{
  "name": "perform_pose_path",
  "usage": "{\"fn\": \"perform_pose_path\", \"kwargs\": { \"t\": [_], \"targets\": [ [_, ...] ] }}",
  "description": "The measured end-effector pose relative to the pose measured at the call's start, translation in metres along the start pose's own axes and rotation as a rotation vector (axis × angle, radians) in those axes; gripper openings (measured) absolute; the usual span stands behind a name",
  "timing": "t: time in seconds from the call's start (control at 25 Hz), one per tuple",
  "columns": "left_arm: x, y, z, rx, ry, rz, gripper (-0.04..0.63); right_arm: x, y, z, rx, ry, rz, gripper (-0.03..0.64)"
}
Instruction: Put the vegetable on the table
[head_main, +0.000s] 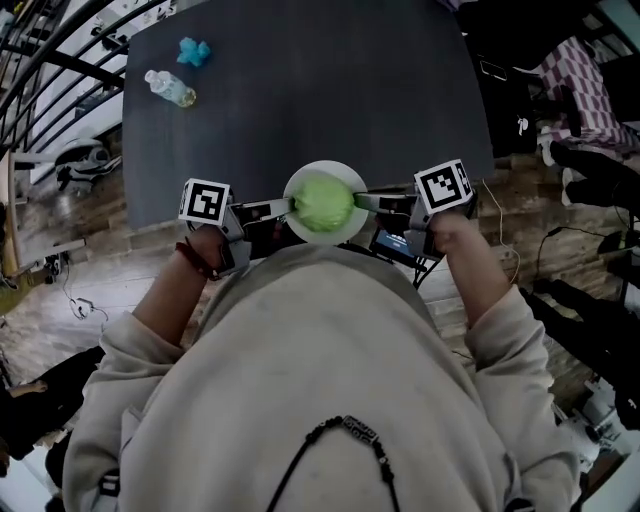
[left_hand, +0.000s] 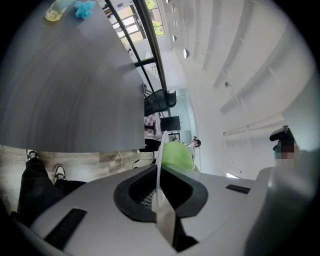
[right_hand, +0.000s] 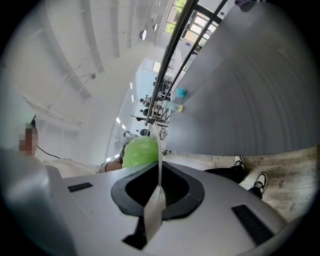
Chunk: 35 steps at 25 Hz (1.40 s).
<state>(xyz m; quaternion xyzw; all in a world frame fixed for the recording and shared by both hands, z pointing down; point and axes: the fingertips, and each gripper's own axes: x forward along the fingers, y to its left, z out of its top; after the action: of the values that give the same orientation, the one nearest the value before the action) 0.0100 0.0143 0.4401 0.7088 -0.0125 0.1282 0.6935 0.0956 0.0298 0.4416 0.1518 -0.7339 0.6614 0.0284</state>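
A round, pale green vegetable (head_main: 322, 203) lies on a white plate (head_main: 303, 229), held just in front of my chest at the near edge of the dark grey table (head_main: 320, 90). My left gripper (head_main: 287, 207) is shut on the plate's left rim and my right gripper (head_main: 362, 200) is shut on its right rim. In the left gripper view the plate (left_hand: 162, 150) runs edge-on between the jaws of the gripper (left_hand: 159, 199), with the vegetable (left_hand: 177, 156) beyond. The right gripper view shows the same: plate (right_hand: 159, 155), gripper (right_hand: 159, 192), vegetable (right_hand: 140, 152).
A clear plastic bottle (head_main: 170, 88) and a small blue object (head_main: 194, 51) lie at the table's far left corner. A black railing (head_main: 50, 60) runs along the left. Checked fabric (head_main: 575, 85), dark gear and cables sit on the wooden floor at right.
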Motion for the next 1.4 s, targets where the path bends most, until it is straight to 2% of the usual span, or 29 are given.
{"fn": "perform_pose_path", "kwargs": {
  "t": [0.12,0.28,0.44,0.56,0.64,0.72,0.84,0.96,1.12,1.2,1.4],
  "targets": [
    [-0.008,0.004,0.024,0.007,0.040,0.003,0.019,0.008,0.003,0.020,0.006,-0.032,0.003,0.026],
    [-0.019,0.006,0.054,0.012,0.071,-0.013,0.020,0.017,-0.007,0.046,0.038,-0.071,-0.070,0.026],
    [-0.034,0.013,0.071,0.103,0.121,0.048,0.017,0.033,-0.005,0.061,0.046,-0.078,-0.064,0.026],
    [-0.041,0.015,0.083,0.115,0.129,0.042,0.017,0.042,-0.001,0.073,0.036,-0.091,-0.033,0.026],
    [-0.048,0.020,0.091,0.127,0.128,0.052,0.017,0.047,-0.003,0.079,0.041,-0.094,-0.049,0.026],
    [-0.057,0.021,0.100,0.120,0.121,0.040,0.017,0.057,-0.001,0.088,0.038,-0.091,-0.049,0.026],
    [-0.068,0.011,0.108,0.065,0.093,-0.039,0.018,0.068,0.008,0.102,0.015,-0.073,-0.041,0.026],
    [-0.078,0.006,0.116,0.061,0.068,-0.088,0.021,0.075,0.019,0.113,-0.032,-0.061,-0.024,0.026],
    [-0.091,0.015,0.129,0.076,0.037,-0.060,0.021,0.084,0.020,0.125,-0.050,-0.042,-0.053,0.026],
    [-0.092,0.013,0.135,0.095,0.017,-0.073,0.021,0.086,0.022,0.130,-0.041,-0.032,-0.050,0.026],
    [-0.096,0.013,0.143,0.065,-0.043,-0.083,0.021,0.090,0.023,0.143,-0.051,0.027,-0.036,0.026]
  ]
}}
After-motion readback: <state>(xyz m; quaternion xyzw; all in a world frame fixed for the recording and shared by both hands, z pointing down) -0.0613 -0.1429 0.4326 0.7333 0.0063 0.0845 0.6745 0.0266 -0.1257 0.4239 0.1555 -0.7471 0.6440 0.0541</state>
